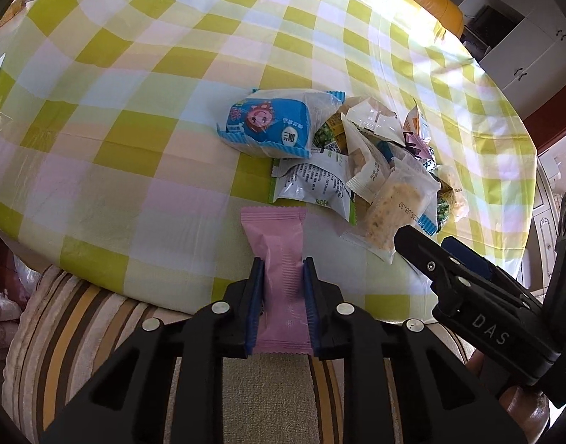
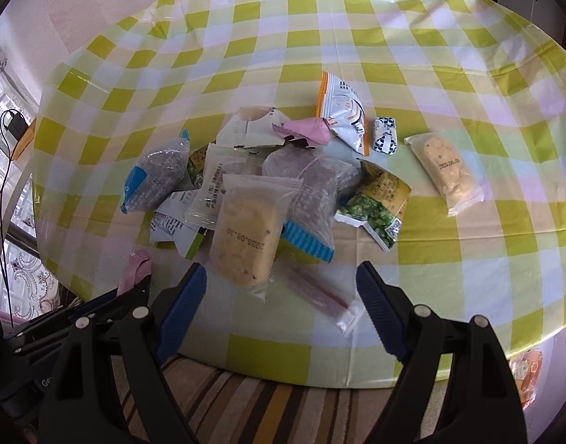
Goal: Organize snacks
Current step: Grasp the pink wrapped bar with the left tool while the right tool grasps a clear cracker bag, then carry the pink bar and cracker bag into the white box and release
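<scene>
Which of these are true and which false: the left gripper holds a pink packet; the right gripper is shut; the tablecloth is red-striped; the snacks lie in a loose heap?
1. The left gripper holds a pink packet. True.
2. The right gripper is shut. False: its jaws stand wide open, with nothing gripped.
3. The tablecloth is red-striped. False: it is a green-and-white check.
4. The snacks lie in a loose heap. True, with a few packets lying apart.

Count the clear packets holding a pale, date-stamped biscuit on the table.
2 visible. One biscuit packet lies on the pile's near edge; another biscuit packet sits alone to the right. More may hide under the pile.
</scene>
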A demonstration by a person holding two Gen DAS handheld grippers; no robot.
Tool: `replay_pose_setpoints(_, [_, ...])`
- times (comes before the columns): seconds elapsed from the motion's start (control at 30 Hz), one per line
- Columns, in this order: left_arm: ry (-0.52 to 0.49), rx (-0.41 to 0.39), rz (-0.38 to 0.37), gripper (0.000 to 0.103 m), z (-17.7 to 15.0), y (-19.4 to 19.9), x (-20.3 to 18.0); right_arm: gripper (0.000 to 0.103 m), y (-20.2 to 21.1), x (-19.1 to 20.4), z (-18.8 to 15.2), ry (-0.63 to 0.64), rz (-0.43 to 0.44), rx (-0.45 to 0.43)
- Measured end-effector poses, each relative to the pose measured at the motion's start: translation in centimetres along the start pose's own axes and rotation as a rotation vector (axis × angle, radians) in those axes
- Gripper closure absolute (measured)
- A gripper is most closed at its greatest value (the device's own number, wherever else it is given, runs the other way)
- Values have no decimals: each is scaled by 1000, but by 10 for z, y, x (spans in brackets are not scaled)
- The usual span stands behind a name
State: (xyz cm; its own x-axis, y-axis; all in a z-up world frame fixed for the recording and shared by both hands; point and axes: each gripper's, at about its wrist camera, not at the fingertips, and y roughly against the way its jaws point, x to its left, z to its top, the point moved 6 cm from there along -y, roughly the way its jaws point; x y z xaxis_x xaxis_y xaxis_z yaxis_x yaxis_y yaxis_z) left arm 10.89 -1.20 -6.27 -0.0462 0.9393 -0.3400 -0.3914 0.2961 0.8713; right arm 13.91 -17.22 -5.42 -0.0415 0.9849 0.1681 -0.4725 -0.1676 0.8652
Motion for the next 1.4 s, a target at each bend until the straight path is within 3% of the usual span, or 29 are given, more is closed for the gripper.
replay_pose_setpoints(0.2, [28,1,-28,83,-2,1,11,40,-12,13,8,-35,-48,0])
replay_pose_setpoints(0.4, [35,3,-60,83,-4,0,12,41,-20,23,10,-10,-99,5])
replay_pose_setpoints(0.47, [45,10,-67,83,-5,-2,15,48,-24,21,9,-20,-107,13])
replay_pose_setpoints(0.5, [49,11,-71,83,-6,-3,15,53,-26,20,9,-26,-105,21])
replay_pose_setpoints(0.57, [48,9,-74,83,-6,-2,15,56,-28,20,7,-22,-101,25])
replay_pose_setpoints(0.6, [46,8,-74,83,-6,-3,15,63,-28,22,7,-14,-96,23])
replay_pose_setpoints(0.8, [44,1,-72,83,-7,-3,13,73,-16,20,2,-23,-30,-3])
replay_pose_setpoints(0.87, [39,-3,-71,83,-7,-1,13,82,-11,19,2,-27,-1,-16])
replay_pose_setpoints(1.4, [-29,-57,-54,83,-4,11,-2,83,38,-1,-5,-23,63,-110])
